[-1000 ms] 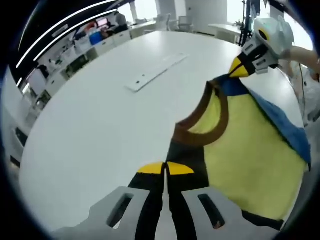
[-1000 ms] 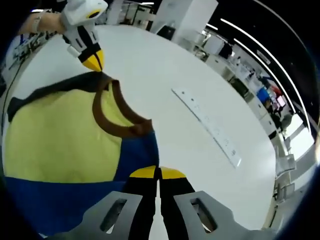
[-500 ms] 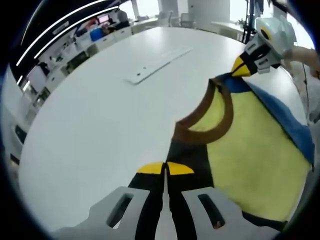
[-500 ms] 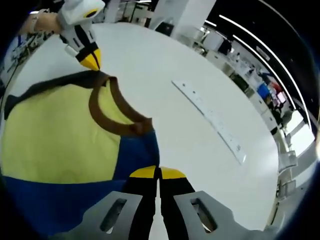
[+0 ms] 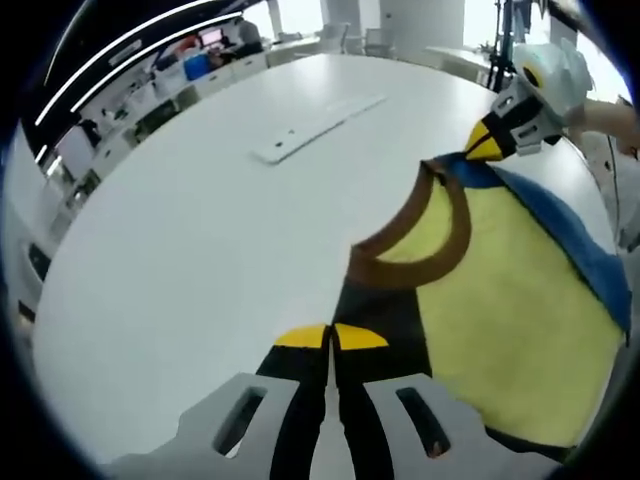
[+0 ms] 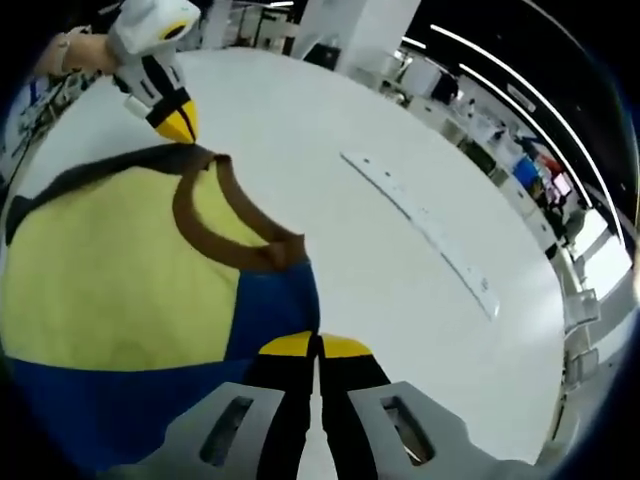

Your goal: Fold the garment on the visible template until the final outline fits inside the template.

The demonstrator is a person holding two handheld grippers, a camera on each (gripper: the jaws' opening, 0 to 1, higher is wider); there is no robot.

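A yellow garment [image 5: 500, 290] with a brown collar [image 5: 420, 255] is stretched between both grippers over a round white table [image 5: 200, 220]. My left gripper [image 5: 330, 338] is shut on its black shoulder. In the left gripper view, my right gripper [image 5: 482, 145] comes in at the upper right, pinching the blue shoulder. In the right gripper view, my right gripper [image 6: 318, 347] is shut on that blue shoulder. The garment [image 6: 110, 270] spreads to the left there. My left gripper [image 6: 178, 125] grips the far black shoulder at the upper left.
A long white strip [image 5: 315, 125] with small holes lies flat on the table beyond the collar, also seen as the strip [image 6: 420, 225] in the right gripper view. A person's hand [image 5: 605, 115] holds the right gripper. Office desks and chairs stand past the table's edge.
Both views have shifted slightly. Both grippers stay shut on the shoulders, and the garment hangs much as before.
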